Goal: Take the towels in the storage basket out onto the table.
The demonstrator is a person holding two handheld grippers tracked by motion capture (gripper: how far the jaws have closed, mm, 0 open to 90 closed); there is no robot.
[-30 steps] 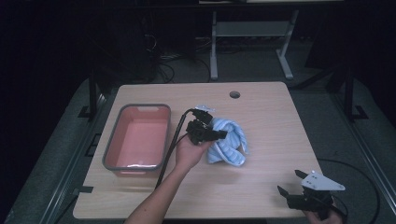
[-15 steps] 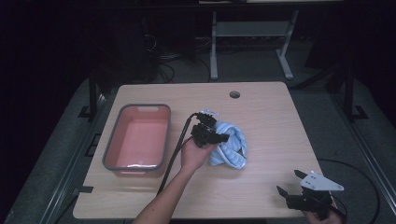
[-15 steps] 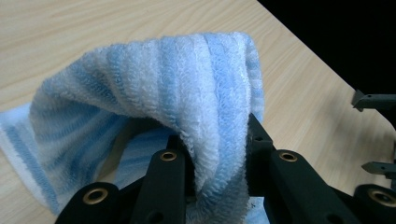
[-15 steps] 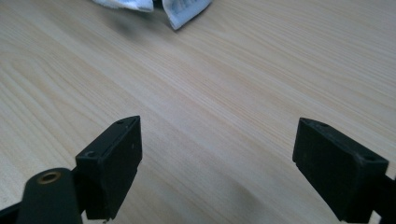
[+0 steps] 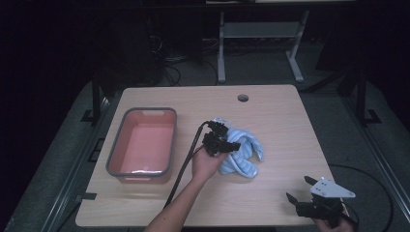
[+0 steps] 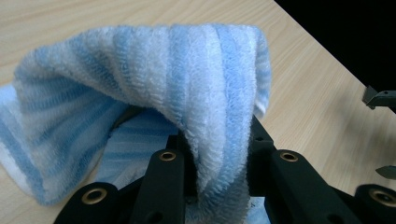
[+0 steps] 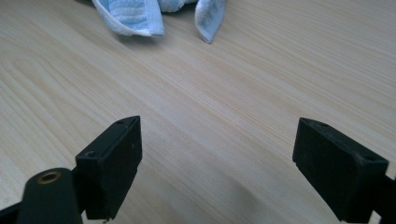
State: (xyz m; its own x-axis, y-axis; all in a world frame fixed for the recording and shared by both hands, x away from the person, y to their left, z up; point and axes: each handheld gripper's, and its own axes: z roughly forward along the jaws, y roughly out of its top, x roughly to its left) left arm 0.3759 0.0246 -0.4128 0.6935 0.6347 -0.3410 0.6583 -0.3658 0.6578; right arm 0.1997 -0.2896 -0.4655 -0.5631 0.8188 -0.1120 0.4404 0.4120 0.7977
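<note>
left gripper (image 5: 227, 145): jaws pinching towel (image 5: 241, 152) | pink tub (image 5: 142, 145) left of towel | right gripper (image 5: 302, 191): jaws spread, well right of towel above bare worktop (image 7: 224, 102)

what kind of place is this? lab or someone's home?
Most likely a lab or recording workspace, not a home. A bare wooden table with a cable hole stands in a dark room, with loose cables on the floor and a metal stand behind it. A person works a blue striped towel using handheld grippers.

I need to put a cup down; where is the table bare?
Bare: the far strip by the hole, the right side beyond the towel, and the near edge between forearm and right claw. Crowded: tub to towel.
</note>
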